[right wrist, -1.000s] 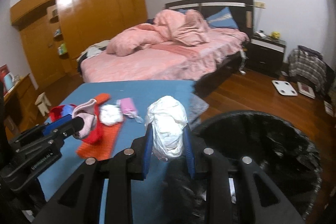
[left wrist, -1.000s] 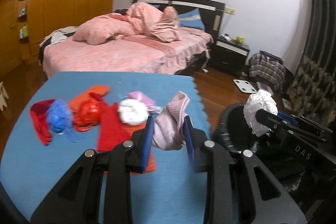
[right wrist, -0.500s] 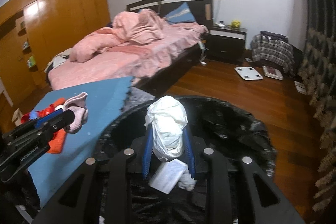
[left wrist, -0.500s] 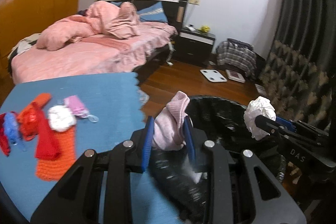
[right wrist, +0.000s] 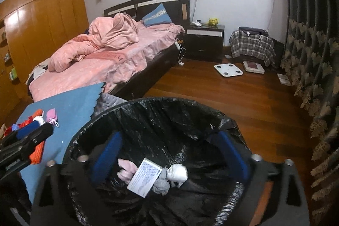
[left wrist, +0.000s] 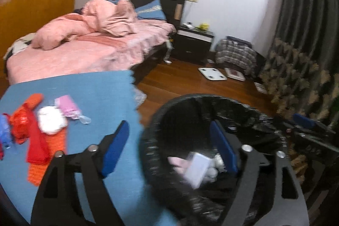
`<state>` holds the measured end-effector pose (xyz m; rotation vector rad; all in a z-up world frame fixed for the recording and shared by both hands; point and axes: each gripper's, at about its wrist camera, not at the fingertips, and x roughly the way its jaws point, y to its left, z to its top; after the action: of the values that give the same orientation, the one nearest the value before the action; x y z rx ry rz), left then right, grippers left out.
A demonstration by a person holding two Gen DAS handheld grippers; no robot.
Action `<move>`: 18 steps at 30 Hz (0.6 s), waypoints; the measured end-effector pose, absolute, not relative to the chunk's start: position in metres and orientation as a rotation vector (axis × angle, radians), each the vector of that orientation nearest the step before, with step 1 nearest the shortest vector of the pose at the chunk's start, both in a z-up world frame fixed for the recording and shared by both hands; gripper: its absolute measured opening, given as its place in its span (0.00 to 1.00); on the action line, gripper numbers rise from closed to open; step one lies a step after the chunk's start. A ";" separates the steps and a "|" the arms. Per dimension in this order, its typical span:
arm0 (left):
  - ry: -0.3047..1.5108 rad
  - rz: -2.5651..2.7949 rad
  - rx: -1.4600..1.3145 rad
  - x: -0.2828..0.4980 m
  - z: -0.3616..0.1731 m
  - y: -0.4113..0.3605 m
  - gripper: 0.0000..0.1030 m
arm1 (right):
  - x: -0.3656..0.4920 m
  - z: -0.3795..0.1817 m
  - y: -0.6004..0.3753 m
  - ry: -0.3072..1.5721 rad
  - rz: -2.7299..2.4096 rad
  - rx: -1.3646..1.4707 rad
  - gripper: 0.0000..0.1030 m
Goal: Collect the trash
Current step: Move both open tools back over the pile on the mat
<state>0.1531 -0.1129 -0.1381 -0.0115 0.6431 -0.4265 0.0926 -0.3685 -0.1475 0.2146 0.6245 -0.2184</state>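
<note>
Both the left gripper [left wrist: 168, 146] and right gripper [right wrist: 169, 157] have just opened their jaws, empty, over the bin [right wrist: 148, 118]; remaining trash [left wrist: 50, 122] lies at the surface's [left wrist: 101, 94] left edge, nearer the left gripper.

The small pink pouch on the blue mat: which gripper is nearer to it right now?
Left. The left gripper straddles the bin's rim beside the blue mat, with the pink pouch just ahead. The right gripper hangs over the bin's middle, farther off. Both stand open, empty.
</note>
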 end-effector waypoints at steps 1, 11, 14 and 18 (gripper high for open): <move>0.639 -0.399 -0.010 0.154 -0.137 -0.103 0.82 | 0.096 -0.147 -0.364 0.619 -0.212 0.214 0.95; 0.654 -0.128 -0.033 0.160 -0.152 0.009 0.83 | 0.146 -0.146 -0.253 0.613 0.004 0.183 0.94; 0.665 -0.046 -0.048 0.163 -0.157 0.046 0.83 | 0.159 -0.147 -0.213 0.610 0.079 0.152 0.94; 0.687 0.028 -0.070 0.167 -0.164 0.083 0.82 | 0.171 -0.153 -0.170 0.603 0.141 0.105 0.94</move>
<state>0.1674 0.0834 -0.1645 -0.0699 0.6870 0.0280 0.1711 -0.1699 -0.1527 0.1053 0.6029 0.1414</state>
